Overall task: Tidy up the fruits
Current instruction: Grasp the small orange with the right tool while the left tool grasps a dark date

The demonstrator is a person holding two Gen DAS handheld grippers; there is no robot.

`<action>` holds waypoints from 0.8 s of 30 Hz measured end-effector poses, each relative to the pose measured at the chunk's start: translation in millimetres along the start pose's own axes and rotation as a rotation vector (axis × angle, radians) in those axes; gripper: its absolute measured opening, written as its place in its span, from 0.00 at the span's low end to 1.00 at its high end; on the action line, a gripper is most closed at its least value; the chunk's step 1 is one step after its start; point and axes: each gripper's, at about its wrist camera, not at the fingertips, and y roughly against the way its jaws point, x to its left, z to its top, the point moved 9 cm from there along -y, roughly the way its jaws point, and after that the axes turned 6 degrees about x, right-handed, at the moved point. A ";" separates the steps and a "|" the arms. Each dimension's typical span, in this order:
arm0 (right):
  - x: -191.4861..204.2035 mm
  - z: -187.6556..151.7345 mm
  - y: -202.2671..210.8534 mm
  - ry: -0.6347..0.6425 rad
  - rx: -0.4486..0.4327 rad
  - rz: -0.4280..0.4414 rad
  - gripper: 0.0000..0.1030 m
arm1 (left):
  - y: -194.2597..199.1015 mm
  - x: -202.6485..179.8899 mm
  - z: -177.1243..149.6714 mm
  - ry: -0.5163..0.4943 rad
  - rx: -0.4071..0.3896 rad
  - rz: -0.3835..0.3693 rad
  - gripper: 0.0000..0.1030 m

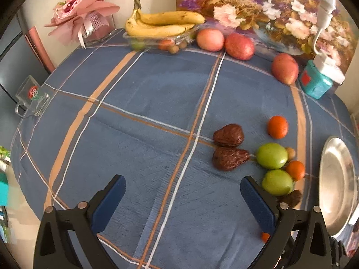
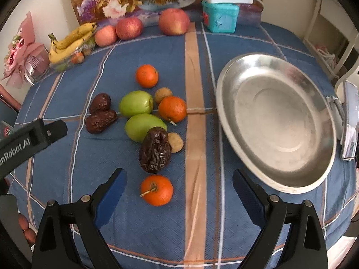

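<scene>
Both grippers hover with jaws spread wide and nothing between them. In the right wrist view, the right gripper [image 2: 177, 192] sits at the bottom, an orange [image 2: 156, 190] lying on the blue plaid tablecloth [image 2: 224, 235] between its fingers. A dark date [image 2: 154, 150] lies just above it, green fruits [image 2: 136, 103] mid-frame, the steel plate [image 2: 226, 85] at right. The left gripper [image 1: 182, 199] fills its view's bottom edge, dates [image 1: 228, 135] right of centre

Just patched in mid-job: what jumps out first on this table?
The big empty round metal dish on the blue plaid tablecloth dominates the right side. Left of it lies a loose cluster of small orange, green and wrinkled dark brown fruits. Both open grippers, left and right, hold nothing.
</scene>
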 end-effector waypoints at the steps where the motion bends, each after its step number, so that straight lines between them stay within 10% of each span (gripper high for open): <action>1: 2.0 -0.4 -2.7 0.002 0.007 0.002 0.92 | -5.1 0.4 -2.7 -0.006 0.019 -0.003 1.00; 24: 35.3 -18.7 -41.0 0.088 0.093 0.050 0.42 | -26.6 -18.0 -17.3 0.023 0.141 -0.168 0.99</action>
